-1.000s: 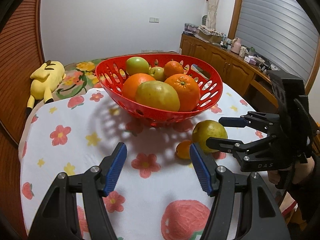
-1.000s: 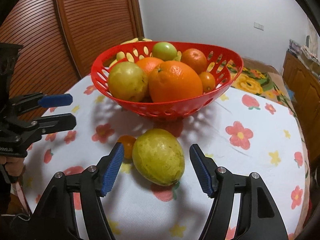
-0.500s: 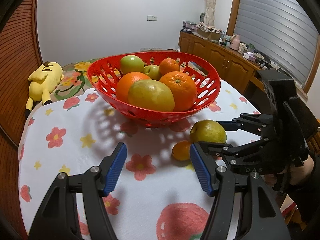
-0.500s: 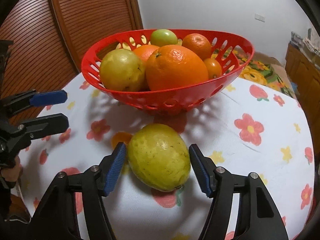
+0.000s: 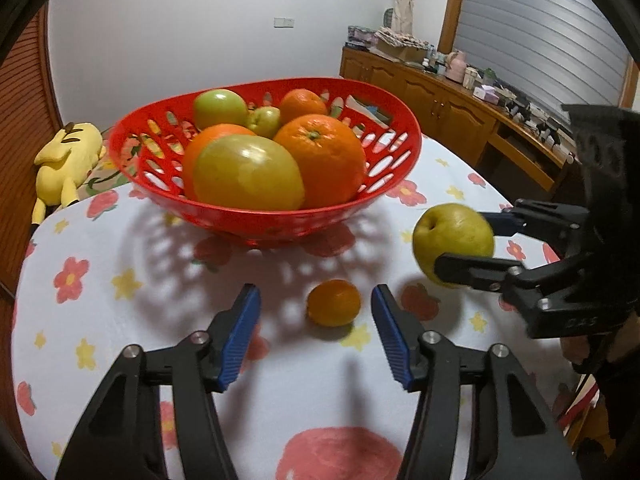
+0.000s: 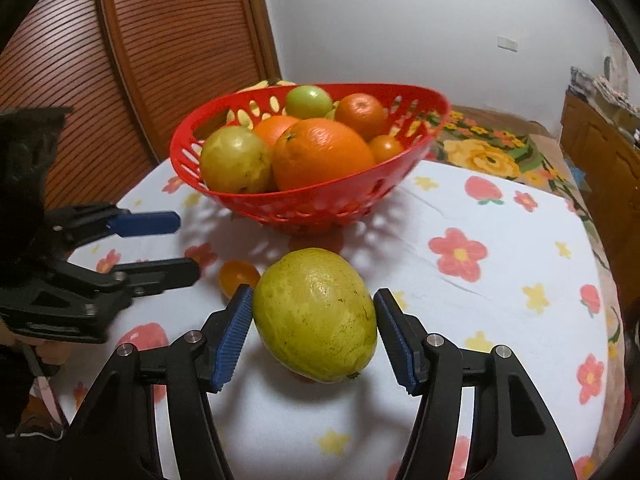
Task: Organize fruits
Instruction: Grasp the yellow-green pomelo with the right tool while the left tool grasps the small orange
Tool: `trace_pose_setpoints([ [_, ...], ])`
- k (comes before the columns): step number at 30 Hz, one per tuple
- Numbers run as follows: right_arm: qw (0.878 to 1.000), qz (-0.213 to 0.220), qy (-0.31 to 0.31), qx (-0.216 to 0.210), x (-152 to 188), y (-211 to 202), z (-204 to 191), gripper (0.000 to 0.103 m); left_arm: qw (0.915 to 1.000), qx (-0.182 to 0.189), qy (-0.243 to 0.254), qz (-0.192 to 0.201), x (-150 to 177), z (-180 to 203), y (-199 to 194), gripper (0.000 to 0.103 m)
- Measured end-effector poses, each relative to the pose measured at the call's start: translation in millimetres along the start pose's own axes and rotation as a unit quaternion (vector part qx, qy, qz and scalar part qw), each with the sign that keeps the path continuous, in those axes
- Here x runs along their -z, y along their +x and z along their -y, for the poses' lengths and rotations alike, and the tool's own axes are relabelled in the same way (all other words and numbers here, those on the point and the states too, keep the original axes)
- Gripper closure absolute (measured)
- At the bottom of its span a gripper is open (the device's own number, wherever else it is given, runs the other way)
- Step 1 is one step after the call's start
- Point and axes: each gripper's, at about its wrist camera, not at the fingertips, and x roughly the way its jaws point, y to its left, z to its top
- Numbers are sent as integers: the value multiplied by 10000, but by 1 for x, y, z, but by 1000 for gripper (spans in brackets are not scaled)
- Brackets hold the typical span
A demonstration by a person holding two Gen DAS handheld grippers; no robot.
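Two grippers are working over the flowered tablecloth. Leftmost, the left gripper is closing its jaws around a small orange lying between them, pads not yet touching it. Beyond, the red basket is sitting heaped with oranges and green fruit. Rightmost, the right gripper is pinching the yellow-green fruit, apparently lifting it clear of the cloth.
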Motion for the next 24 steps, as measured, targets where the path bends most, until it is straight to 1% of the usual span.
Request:
trace_pose_setpoints([
  [1,10000,15,16,18,1,-3,2,40,10000,34,6,-25,0,1,3,54],
  [2,10000,25,26,29,2,-5,3,40,9999,94,9,-57,-1,2,6,56],
  [4,10000,43,42,41,3,-8,5,40,9998,133,-12,-146,-1,3,13,56],
  [13,9999,64,91,6,13,-12,8,40,9993,3,-10,-386,-4,4,33,57],
  [14,9999,61,87,5,14,-12,8,40,9993,19,-11,-380,-4,4,34,58],
  [15,9999,58,85,5,14,-12,8,40,9992,56,-16,-383,-4,4,35,66],
  [16,10000,52,77,2,15,-12,8,40,9991,105,-29,-410,-4,4,36,68],
  [20,10000,54,46,22,16,-14,7,40,9993,9,110,-368,-2,10,35,70],
  [24,10000,64,45,15,16,-15,7,40,9994,32,43,-340,-1,11,28,70],
])
